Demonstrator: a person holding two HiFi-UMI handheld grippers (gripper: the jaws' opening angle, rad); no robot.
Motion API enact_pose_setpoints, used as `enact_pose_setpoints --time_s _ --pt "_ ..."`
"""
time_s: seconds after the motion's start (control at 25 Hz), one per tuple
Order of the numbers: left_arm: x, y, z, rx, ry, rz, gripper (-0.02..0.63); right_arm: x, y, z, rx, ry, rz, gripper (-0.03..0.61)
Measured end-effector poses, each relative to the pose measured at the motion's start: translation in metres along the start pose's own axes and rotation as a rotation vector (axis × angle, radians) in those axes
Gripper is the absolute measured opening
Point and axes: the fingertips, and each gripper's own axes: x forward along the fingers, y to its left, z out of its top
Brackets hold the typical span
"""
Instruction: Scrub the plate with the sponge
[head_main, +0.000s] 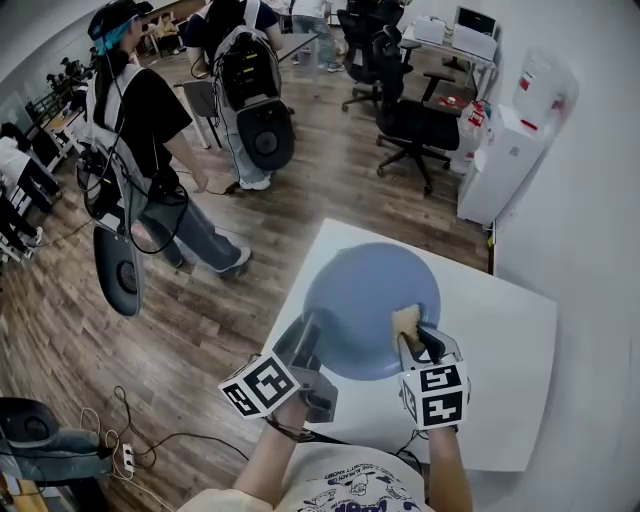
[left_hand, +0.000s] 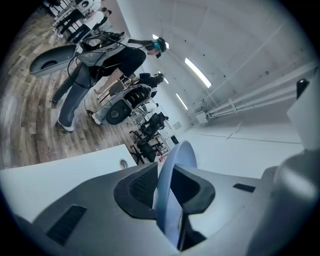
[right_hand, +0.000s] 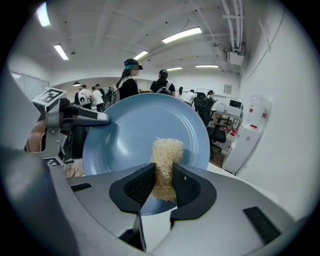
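Head view: the left tongs (head_main: 306, 340) grip the plate (head_main: 365, 295) by its rim, tilted above the bench (head_main: 500, 330). The right tongs (head_main: 413, 338) clamp the sponge (head_main: 406, 320).
Left gripper view: the rim is pinched between the pads.
Right gripper view: the sponge lies against the plate's face, so scrubbing appears to be under way. Completion cannot be judged.

A white table (head_main: 505, 330) sits lower right. A black office chair (head_main: 412, 125) and white water dispenser (head_main: 512, 150) stand upper right; a person (head_main: 150, 120) stands upper left.
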Motion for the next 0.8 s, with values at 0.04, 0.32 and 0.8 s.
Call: enact_pose_setpoints --time_s 0.04,0.32,0.8 --pt "0.001 0.0 -0.001 -0.004 0.0 0.001 0.064 0.0 0.001 -0.002 -0.003 0.003 0.004 0.104" --pt "-0.002 0.007 0.0 -0.028 -0.005 0.006 0.064 -0.001 0.026 -0.011 -0.02 0.026 0.048 0.104" --pt "0.001 0.007 -0.001 -0.054 -0.01 0.009 0.066 -0.004 0.048 -0.014 0.015 0.032 0.121 0.104"
